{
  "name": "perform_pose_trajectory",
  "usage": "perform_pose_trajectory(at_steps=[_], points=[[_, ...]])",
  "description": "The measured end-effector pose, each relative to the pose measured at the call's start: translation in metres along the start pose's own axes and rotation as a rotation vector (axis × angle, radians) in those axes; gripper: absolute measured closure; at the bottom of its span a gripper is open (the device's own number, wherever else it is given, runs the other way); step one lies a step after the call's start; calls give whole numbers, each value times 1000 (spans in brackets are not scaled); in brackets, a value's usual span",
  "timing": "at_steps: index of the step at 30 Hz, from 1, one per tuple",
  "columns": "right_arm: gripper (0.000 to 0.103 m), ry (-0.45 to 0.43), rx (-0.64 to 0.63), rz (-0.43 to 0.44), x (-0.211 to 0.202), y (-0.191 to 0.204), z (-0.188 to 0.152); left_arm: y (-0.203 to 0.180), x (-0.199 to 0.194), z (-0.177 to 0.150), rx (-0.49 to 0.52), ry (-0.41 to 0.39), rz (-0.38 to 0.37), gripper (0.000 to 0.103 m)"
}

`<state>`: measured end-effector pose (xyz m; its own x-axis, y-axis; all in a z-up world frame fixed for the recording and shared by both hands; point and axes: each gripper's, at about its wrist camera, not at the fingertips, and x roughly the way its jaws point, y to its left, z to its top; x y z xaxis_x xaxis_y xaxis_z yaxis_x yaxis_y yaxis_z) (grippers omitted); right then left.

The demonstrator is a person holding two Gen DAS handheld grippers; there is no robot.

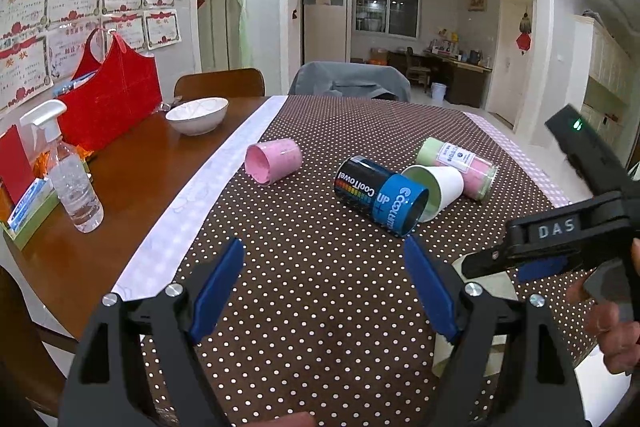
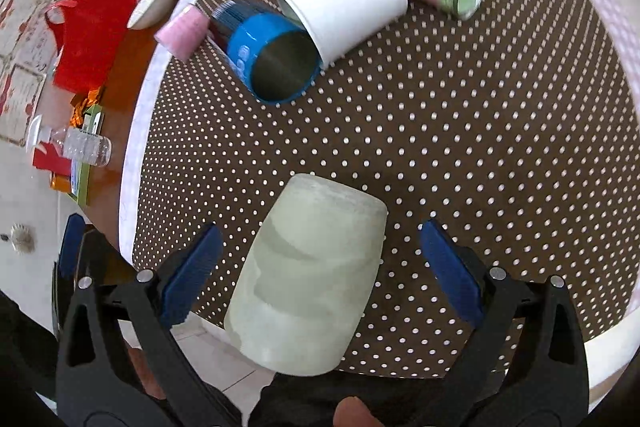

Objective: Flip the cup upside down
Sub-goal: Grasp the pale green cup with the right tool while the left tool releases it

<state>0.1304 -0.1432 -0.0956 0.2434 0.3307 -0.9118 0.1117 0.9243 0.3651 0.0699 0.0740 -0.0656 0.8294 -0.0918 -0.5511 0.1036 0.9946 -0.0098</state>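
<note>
Your right claw is spread wide around the pale green cup, its blue pads clear of the cup's sides; the cup stands mouth-down near the table's front edge on the dotted cloth. Your left claw gapes wide too, holding nothing, over bare cloth. Farther off lie four things on their sides: a blue can touching a white paper cup, a pink-and-green jar behind them, and a pink cup apart at left.
</note>
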Motion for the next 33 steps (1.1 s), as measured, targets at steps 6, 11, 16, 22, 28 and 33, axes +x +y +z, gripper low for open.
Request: perform_pose_trajectory(at_steps=[6, 11, 16, 22, 28, 33], points=[[14, 80, 44, 9, 17, 0, 5, 0, 7, -1, 2, 18, -2, 22], [19, 101, 49, 3, 26, 4, 9, 1, 11, -2, -1, 32, -1, 22], [25, 127, 60, 5, 39, 8, 17, 2, 13, -3, -1, 41, 7, 23], [28, 111, 24, 15, 41, 14, 17, 4, 13, -4, -5, 45, 13, 22], [29, 75, 55, 107, 33, -5, 10, 3, 11, -3, -2, 45, 17, 23], [29, 46, 78, 183, 24, -23, 6, -2, 10, -1, 5, 44, 19, 22]])
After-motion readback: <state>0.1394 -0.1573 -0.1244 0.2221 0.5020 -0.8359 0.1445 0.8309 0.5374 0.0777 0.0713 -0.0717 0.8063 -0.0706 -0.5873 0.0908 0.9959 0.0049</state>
